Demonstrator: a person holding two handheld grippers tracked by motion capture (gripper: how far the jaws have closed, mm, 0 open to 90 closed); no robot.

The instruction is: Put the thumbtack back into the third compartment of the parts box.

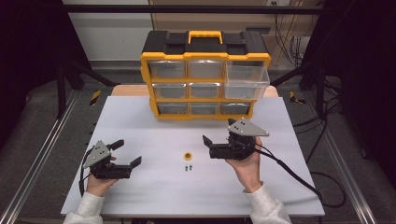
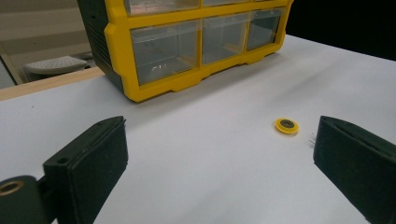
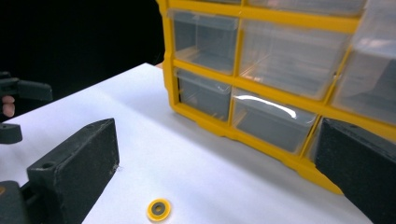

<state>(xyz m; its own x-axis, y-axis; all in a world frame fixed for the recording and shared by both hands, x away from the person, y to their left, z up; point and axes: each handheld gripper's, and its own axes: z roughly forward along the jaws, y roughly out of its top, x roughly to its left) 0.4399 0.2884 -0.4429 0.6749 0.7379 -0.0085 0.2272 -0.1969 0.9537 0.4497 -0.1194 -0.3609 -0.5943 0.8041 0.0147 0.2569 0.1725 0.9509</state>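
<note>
A small yellow washer (image 1: 187, 156) lies flat on the white table (image 1: 140, 116), with two tiny screws (image 1: 187, 168) just in front of it. My left gripper (image 1: 127, 152) is open and empty at the table's left, its jaws pointing right toward the washer (image 2: 286, 125). My right gripper (image 1: 218, 131) is open and empty to the right of the washer (image 3: 159, 209), facing left. In their own views the left gripper (image 2: 219, 154) and right gripper (image 3: 217, 163) hold nothing between wide jaws.
A yellow and black drawer organizer (image 1: 205, 74) stands at the back of the table, its clear top right drawer (image 1: 247, 80) pulled out. The organizer (image 2: 187, 46) has clear drawers (image 3: 280, 70). The other gripper (image 3: 18, 91) appears far left. Cables trail off the right.
</note>
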